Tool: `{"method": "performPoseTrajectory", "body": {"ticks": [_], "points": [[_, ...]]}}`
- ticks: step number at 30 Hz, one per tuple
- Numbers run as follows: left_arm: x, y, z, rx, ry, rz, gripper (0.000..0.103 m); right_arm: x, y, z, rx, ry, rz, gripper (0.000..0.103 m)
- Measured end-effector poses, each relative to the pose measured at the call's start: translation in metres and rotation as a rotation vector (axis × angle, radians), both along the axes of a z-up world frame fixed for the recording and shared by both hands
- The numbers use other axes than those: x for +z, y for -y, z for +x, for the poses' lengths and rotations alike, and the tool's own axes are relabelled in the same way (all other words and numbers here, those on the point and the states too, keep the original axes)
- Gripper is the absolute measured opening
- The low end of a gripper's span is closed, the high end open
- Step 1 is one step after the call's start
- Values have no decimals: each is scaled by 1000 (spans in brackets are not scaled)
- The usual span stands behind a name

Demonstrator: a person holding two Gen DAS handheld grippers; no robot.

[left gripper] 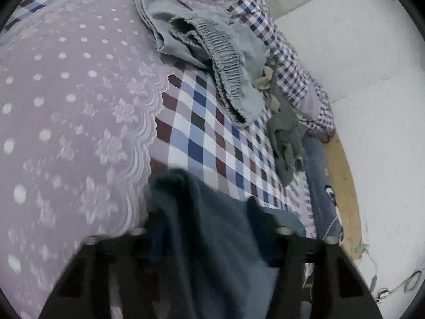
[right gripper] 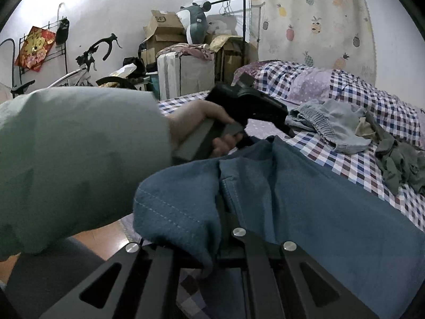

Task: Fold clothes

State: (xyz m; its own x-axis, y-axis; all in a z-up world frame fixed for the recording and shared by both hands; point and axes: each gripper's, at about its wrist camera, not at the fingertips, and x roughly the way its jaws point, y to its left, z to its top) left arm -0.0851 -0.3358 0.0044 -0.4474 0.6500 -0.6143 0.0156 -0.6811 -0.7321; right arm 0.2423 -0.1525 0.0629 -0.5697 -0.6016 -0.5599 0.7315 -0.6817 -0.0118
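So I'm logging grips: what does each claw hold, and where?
Right claw: shut on the blue garment by a stitched hem edge. Left claw: blue cloth lies between its fingers; a firm grip cannot be told.

A pale green sleeve (right gripper: 79,159) covers the arm; both black grippers carry round silver screws (right gripper: 238,231).

A bedroom in a lived-in home. A bed (right gripper: 265,130) takes up most of it, with a checked sheet (left gripper: 209,138), a lilac dotted cover (left gripper: 66,93) and loose clothes (right gripper: 337,130). Along the white wall stand cardboard boxes (right gripper: 162,32), a suitcase (right gripper: 183,75), a bicycle (right gripper: 87,66) and a clothes rail (right gripper: 233,0). A pineapple-print curtain (right gripper: 313,18) hangs behind the bed.
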Motion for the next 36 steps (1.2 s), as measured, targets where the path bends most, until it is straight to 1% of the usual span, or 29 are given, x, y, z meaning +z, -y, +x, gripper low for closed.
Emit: {"method": "performPoseTrajectory", "body": {"ticks": [1,5,8,11,16,21,24,29,31,34,36], "points": [[3,-3,0,2,1,-16,4,1,-2,1,-1,-1,-7,3],[14,-15,2,11,-1,-72,4,7,-17,2,-21,-5,-28,3],[42,-25,8,34,-53,-43,4,14,-36,1,-57,8,-61,3],[78,-51,13,16,-108,-42,4,21,-60,3,-90,28,-96,3],[129,-111,16,-29,-160,-60,3,28,-110,15,-164,62,-150,2],[162,-181,18,-77,-187,-69,3,34,-165,27,-257,85,-199,2],[169,-230,15,-111,-190,-71,3,37,-206,34,-333,110,-244,2],[161,-318,3,-170,-167,-148,3,40,-263,48,-437,121,-282,2],[155,-347,-3,-181,-157,-196,3,36,-283,50,-476,142,-293,2],[150,-365,-2,-176,-152,-254,3,23,-308,46,-532,186,-301,2],[152,-357,5,-159,-166,-277,3,15,-314,41,-512,210,-304,2]]}}
